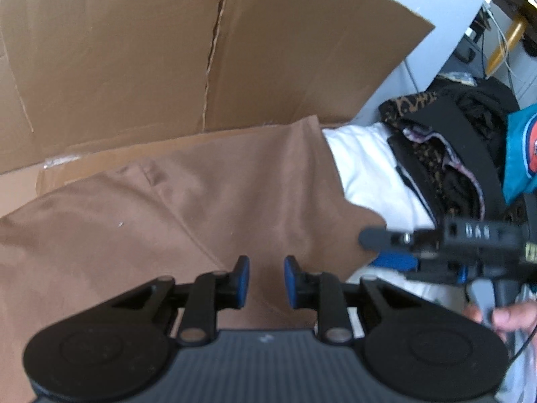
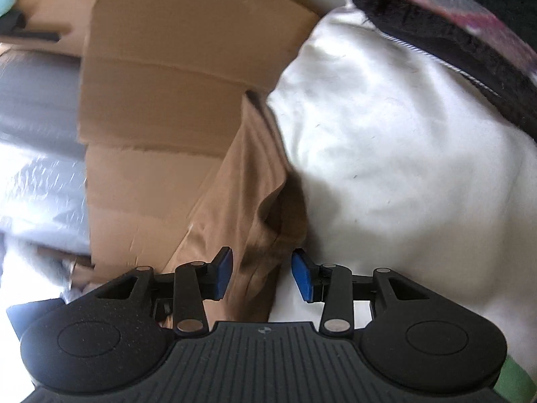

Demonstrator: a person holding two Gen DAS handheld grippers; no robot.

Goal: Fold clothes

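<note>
A brown garment [image 1: 188,208] lies spread flat on cardboard, its right edge reaching a white sheet [image 1: 365,171]. My left gripper [image 1: 266,280] is open just above the garment's near part, with nothing between its blue pads. My right gripper [image 2: 261,273] is open, and the garment's edge [image 2: 258,201] runs up between its pads, which stand apart from the cloth. The right gripper also shows in the left wrist view [image 1: 386,245], at the garment's right corner.
A large cardboard sheet [image 1: 167,50] stands behind the garment. A pile of dark and leopard-print clothes [image 1: 446,147] and a teal item [image 1: 523,154] lie on the white sheet to the right. Grey plastic wrap [image 2: 37,134] lies left of the cardboard.
</note>
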